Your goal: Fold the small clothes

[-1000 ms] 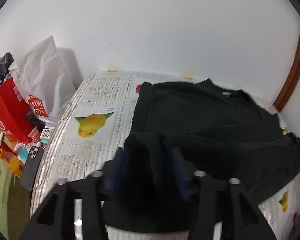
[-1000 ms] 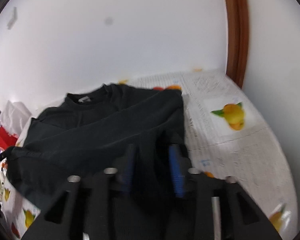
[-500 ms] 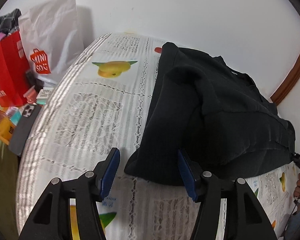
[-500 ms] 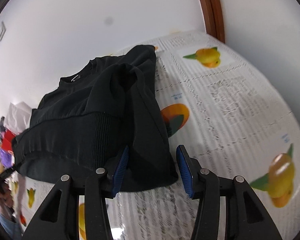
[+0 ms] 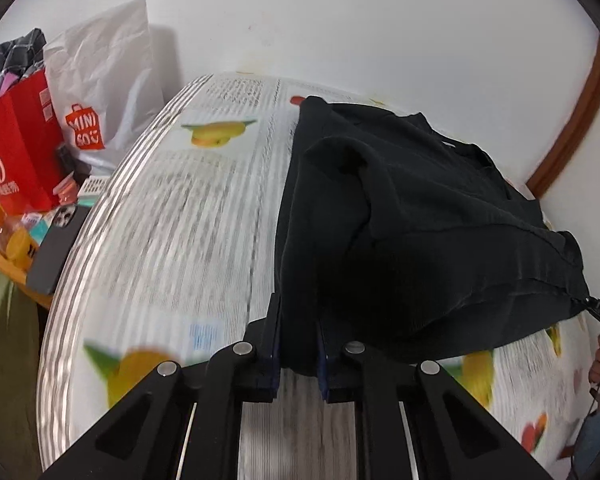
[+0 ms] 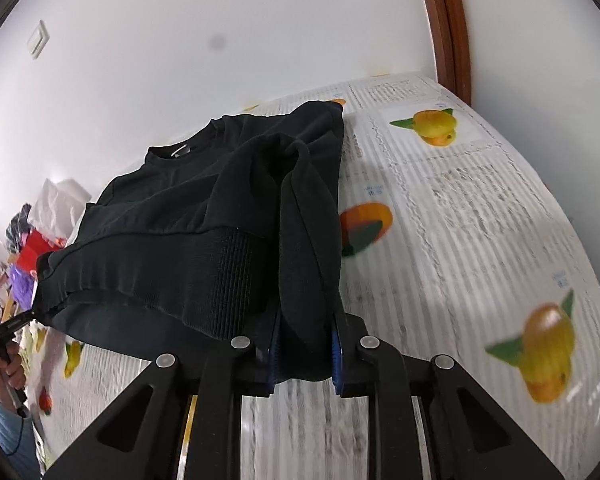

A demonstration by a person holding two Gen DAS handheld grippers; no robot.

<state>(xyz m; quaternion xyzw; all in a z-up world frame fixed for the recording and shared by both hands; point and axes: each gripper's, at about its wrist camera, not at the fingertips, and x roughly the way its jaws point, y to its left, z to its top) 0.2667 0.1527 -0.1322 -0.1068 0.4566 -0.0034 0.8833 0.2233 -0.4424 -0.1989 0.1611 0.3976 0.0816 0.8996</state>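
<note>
A black sweatshirt (image 5: 412, 216) lies folded on the fruit-print table cover (image 5: 188, 240), its collar toward the wall. My left gripper (image 5: 298, 344) is shut on the sweatshirt's near left corner and holds it off the table. My right gripper (image 6: 305, 354) is shut on the near right corner of the sweatshirt (image 6: 204, 220), by its ribbed hem (image 6: 228, 280). The hem hangs lifted between the two grippers. The other gripper shows at the edge of each view.
The table cover (image 6: 480, 208) reaches the white wall. Left of the table stand a white Miniso bag (image 5: 100, 92), a red bag (image 5: 20, 144) and a dark phone (image 5: 56, 248) on a cluttered shelf. A brown door frame (image 6: 448, 24) is at the right.
Both grippers were open around the near corners half a second ago. They have closed on the corners and lifted the near edge of the sweatshirt.
</note>
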